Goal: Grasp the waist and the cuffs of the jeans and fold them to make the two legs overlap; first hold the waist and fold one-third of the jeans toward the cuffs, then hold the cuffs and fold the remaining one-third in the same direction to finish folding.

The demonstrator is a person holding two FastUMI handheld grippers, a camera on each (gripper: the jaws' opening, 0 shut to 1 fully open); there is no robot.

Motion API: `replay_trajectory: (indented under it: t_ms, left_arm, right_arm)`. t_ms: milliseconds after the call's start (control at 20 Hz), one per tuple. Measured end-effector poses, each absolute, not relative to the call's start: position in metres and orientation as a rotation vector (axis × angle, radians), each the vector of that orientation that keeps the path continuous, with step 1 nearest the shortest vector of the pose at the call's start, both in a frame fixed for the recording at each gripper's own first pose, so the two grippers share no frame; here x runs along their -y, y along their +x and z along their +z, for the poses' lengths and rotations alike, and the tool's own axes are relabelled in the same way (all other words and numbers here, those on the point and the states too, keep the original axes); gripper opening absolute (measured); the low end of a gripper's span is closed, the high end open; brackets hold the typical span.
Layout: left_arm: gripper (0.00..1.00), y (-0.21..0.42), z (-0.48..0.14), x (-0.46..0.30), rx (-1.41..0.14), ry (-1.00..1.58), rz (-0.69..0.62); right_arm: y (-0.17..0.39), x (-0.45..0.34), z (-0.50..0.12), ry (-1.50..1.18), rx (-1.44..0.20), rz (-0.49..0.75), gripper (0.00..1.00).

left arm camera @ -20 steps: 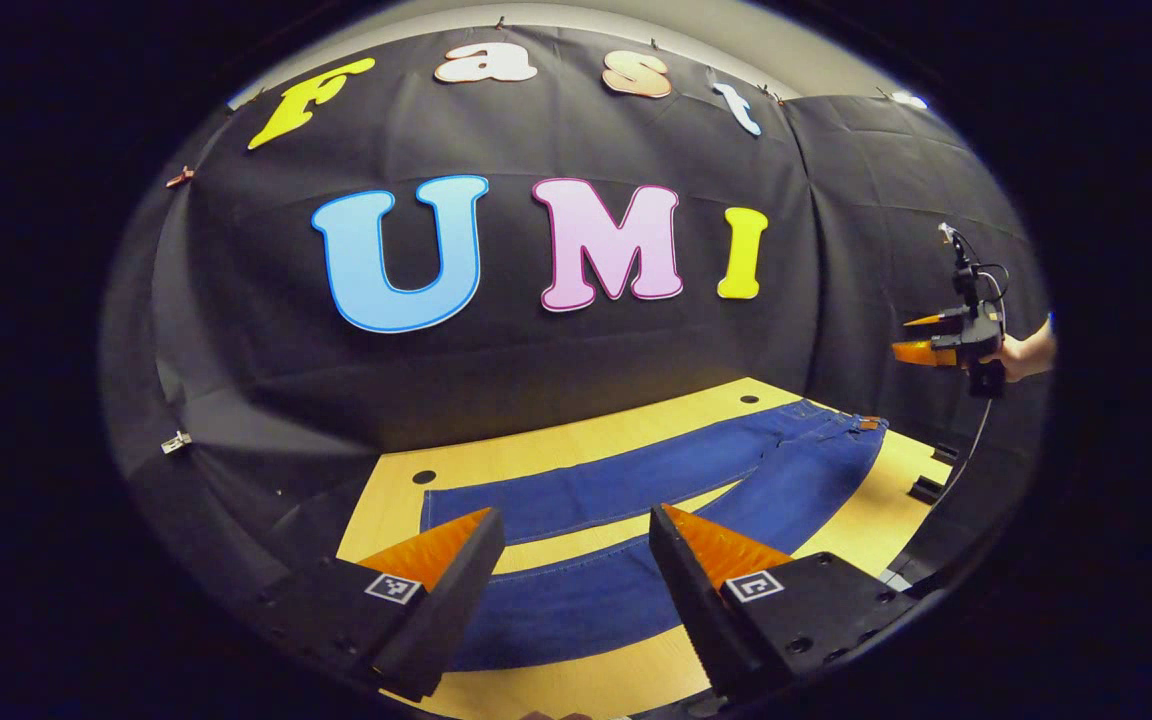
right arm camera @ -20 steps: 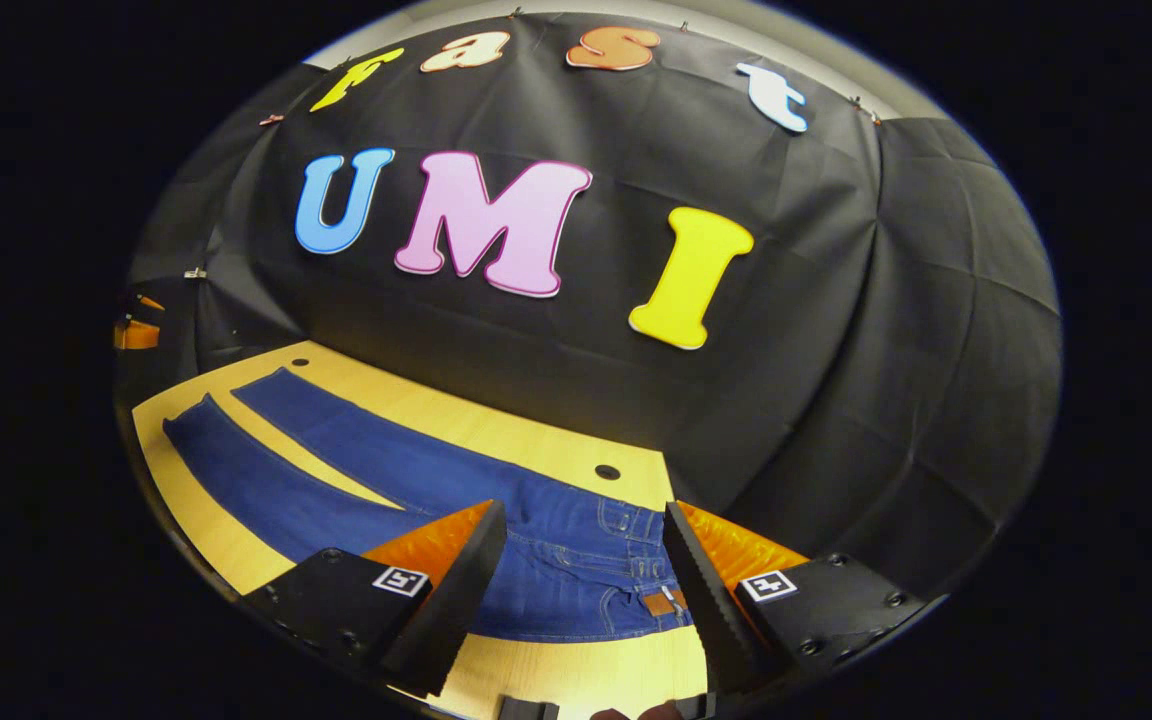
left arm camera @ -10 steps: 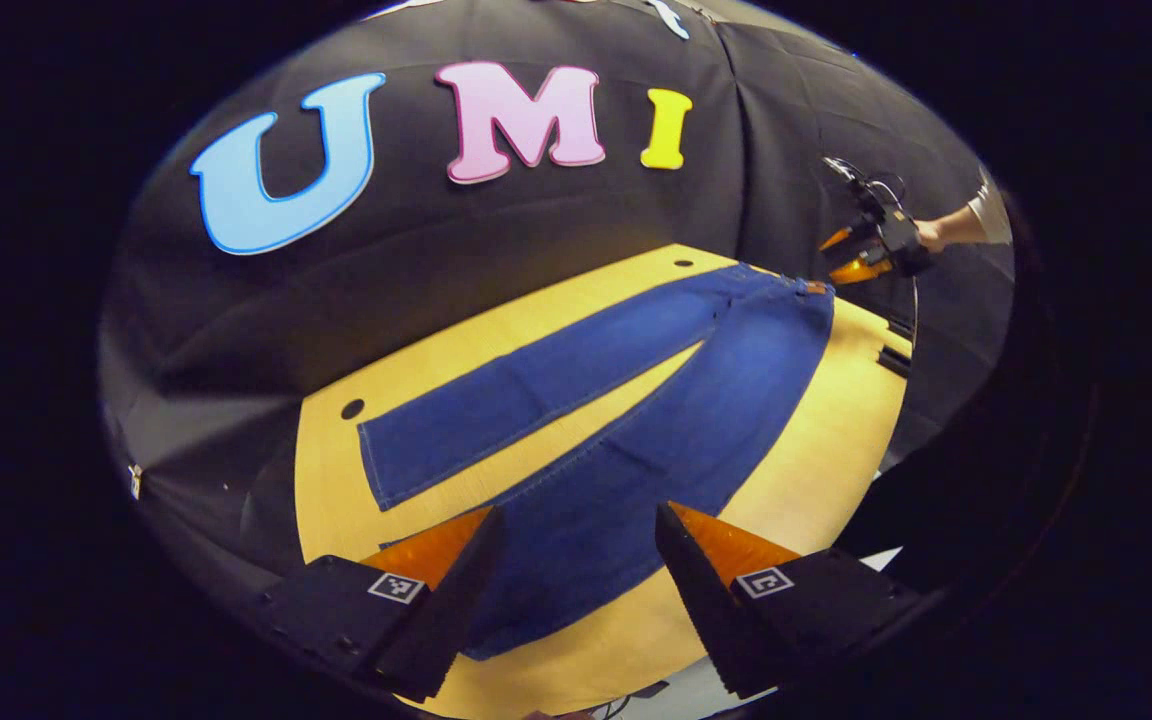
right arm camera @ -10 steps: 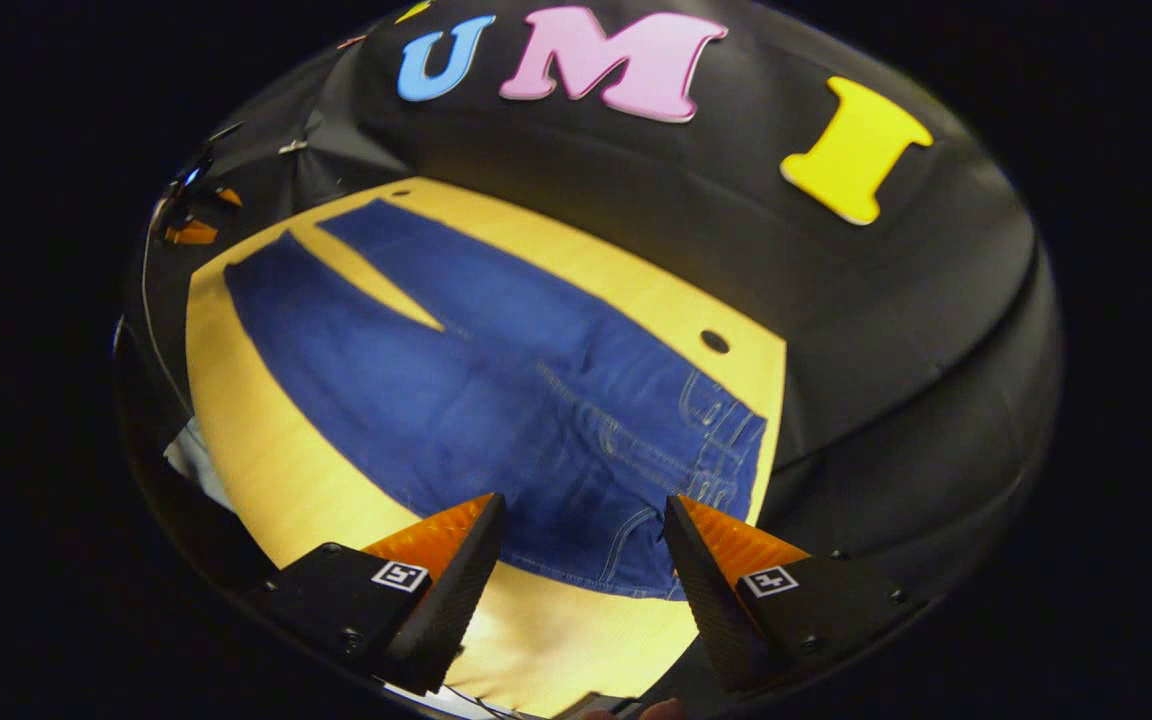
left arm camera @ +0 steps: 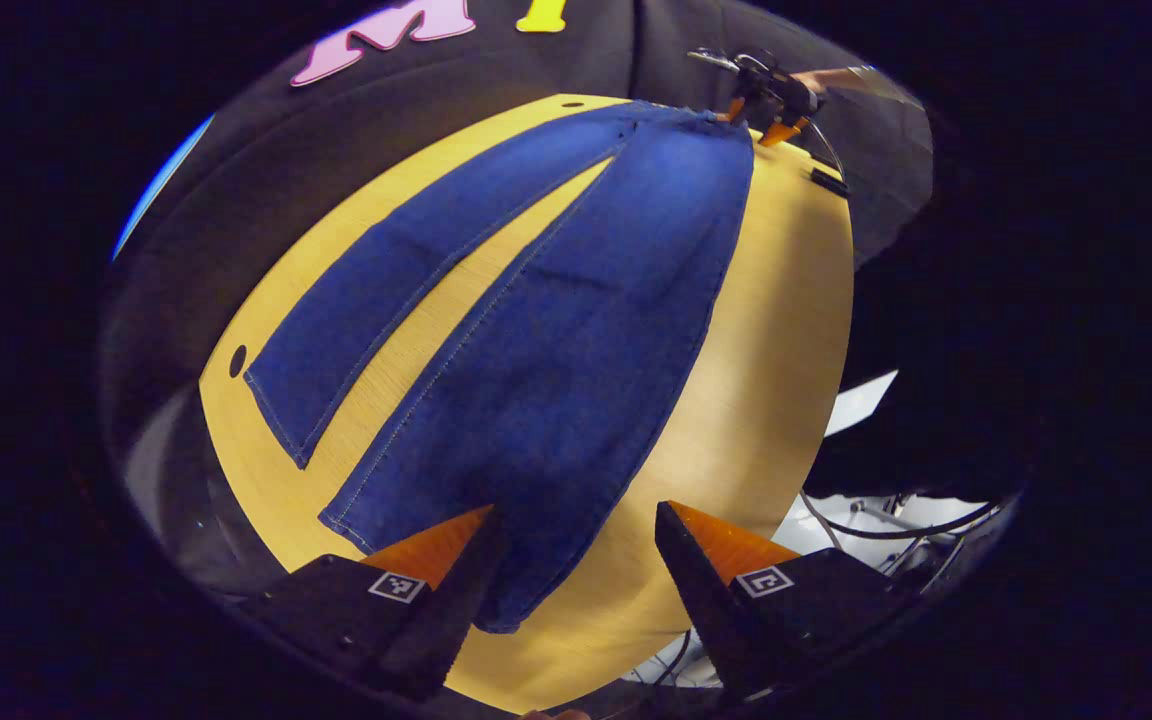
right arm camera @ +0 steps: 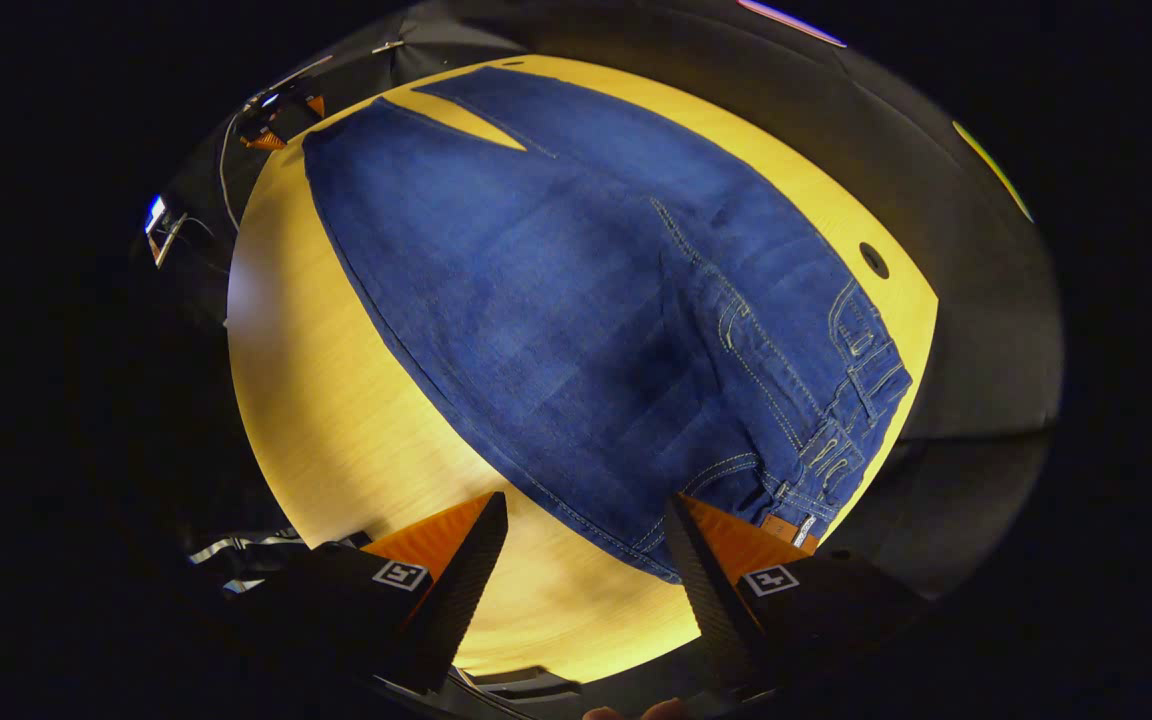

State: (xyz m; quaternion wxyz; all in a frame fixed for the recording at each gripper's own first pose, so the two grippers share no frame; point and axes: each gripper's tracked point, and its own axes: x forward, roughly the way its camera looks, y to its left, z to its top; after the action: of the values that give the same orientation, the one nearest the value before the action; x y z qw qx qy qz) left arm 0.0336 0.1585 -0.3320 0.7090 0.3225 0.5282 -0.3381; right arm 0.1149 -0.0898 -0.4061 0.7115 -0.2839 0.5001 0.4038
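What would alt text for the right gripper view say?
Blue jeans lie flat on a yellow wooden table, waist nearest, legs stretching away. The right gripper hovers open over the waist's near corner; the left gripper shows by the far cuffs.

- The jeans (left arm camera: 576, 330) are a deep, even blue denim, paler stitching tracing the leg seams and the cuff hems ahead of the left gripper's (left arm camera: 576, 535) spread jaws.
- At the waist (right arm camera: 836, 400), just beyond the right gripper's (right arm camera: 584, 525) open jaws, the same light thread outlines the pockets and belt loops.
- A small tan-brown patch (right arm camera: 788, 530) sits on the waistband right beside that gripper's right-hand finger.
- The table (right arm camera: 336, 400) under the denim is warm yellow wood with a fine grain, and has a dark round hole (right arm camera: 874, 260) past the waist.
- The booth's wall (left arm camera: 356, 130) beyond the cuffs is black cloth.
- Each gripper body carries a little black-and-white square marker (left arm camera: 396, 586).
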Motion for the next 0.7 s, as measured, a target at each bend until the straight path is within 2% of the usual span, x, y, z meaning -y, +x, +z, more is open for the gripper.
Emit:
replay_trajectory:
  t_ms: [400, 500, 700]
  left_arm:
    - [0.96, 0.009, -0.364, -0.178, -1.396, 0.835, -0.796]
    - [0.97, 0.014, -0.366, -0.172, -1.390, 0.832, -0.814]
    - [0.95, 0.019, -0.371, -0.174, -1.399, 0.804, -0.788]
  right_arm:
    - [0.108, 0.118, -0.428, -0.683, -1.247, 0.901, 0.98]
    - [0.110, 0.116, -0.432, -0.685, -1.257, 0.911, 0.98]
    - [0.119, 0.111, -0.428, -0.543, -1.331, 0.805, 0.96]
